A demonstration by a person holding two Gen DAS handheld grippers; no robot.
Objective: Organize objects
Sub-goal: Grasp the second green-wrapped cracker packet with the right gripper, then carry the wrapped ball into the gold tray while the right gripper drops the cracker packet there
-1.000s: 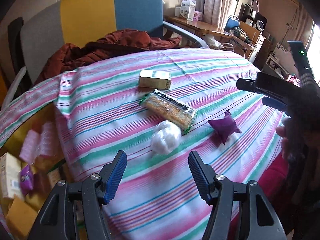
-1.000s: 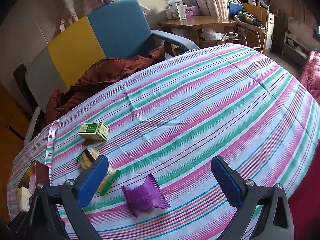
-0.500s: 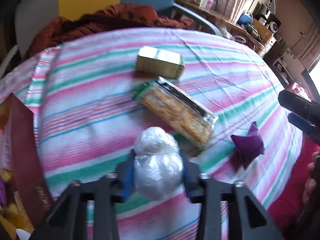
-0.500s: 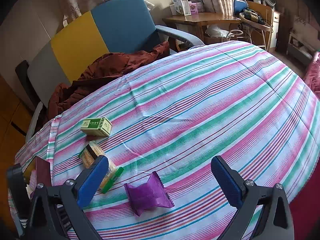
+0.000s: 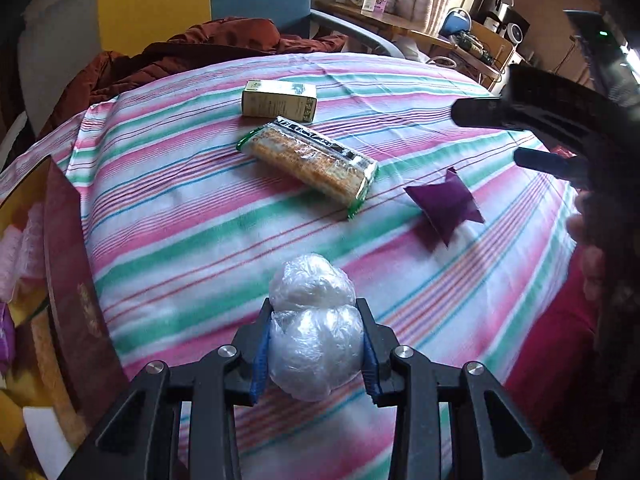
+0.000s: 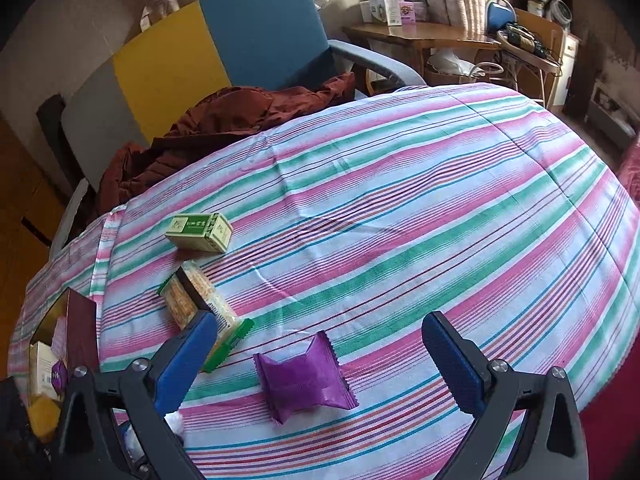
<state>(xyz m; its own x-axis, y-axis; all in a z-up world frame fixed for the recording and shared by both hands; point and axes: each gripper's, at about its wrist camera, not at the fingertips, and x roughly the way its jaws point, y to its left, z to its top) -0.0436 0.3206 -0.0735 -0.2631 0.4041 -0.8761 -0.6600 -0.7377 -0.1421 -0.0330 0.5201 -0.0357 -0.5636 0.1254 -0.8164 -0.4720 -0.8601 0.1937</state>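
- Left wrist view: my left tongs (image 5: 314,354) are clamped on a plastic-wrapped white bundle (image 5: 312,332); both blue pads press its sides. The bundle is lumpy, cloudy and crinkled, with a smaller lobe bulging past the fingertips. I cannot tell whether it touches the cloth.
- My right tongs (image 6: 320,354) stand wide apart, holding nothing, above a purple sachet (image 6: 306,380) that lies flat on the cloth with crimped ends.
- A cracker packet (image 5: 310,162) in clear wrap with green ends lies diagonally, near the sachet. Just beyond it sits a small green-and-cream box (image 5: 279,100), close to or touching the packet's end.
- Surface: a striped cloth (image 6: 400,216) in pink, green, white and blue, lightly creased.
- At the left edge stands an open carton (image 5: 66,280) with dark red walls, holding assorted packets.
- Room: an armchair (image 6: 240,44) in grey, yellow and blue panels behind, with a rust-coloured garment (image 6: 224,120) heaped on its seat; a wooden side table (image 6: 416,34) carrying cartons, by curtains.
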